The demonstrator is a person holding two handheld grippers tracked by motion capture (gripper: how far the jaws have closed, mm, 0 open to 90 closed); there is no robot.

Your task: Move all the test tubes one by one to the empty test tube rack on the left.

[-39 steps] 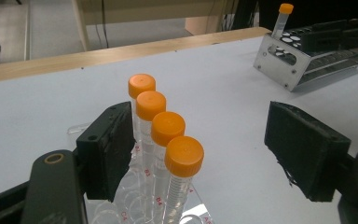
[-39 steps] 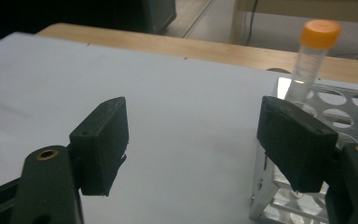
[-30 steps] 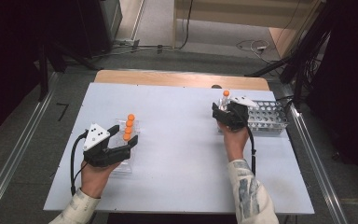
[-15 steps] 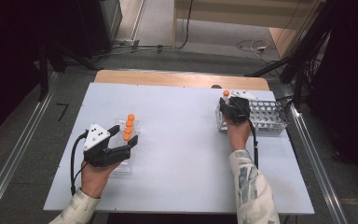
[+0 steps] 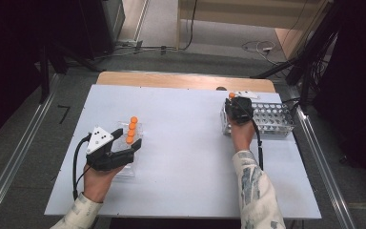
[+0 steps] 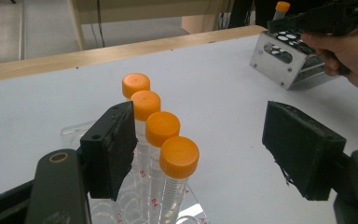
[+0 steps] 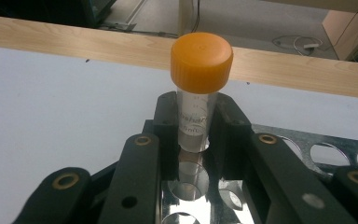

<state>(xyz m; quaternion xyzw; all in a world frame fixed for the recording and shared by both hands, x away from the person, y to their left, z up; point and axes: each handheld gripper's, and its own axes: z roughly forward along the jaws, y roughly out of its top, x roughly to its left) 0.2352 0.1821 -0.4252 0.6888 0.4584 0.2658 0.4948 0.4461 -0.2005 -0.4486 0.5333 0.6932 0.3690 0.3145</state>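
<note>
1. The right gripper (image 7: 193, 135) has just closed its fingers (image 7: 168, 126) and now pinches 1 orange-capped tube (image 7: 198, 88), which stands in the metal rack (image 7: 307, 154) at the tabletop's (image 5: 186, 119) far right.
2. Step in hand: taking hold of that tube; the next move is probably a straight lift out.
3. The left gripper (image 6: 200, 149) hovers with fingers spread beside 4 capped tubes (image 6: 168, 140) in the clear rack (image 5: 124, 167).

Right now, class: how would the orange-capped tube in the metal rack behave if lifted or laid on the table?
The tube looks clear and empty, so probably light. Its smooth wall may slip. Being round, it would likely roll if laid on the table.
</note>
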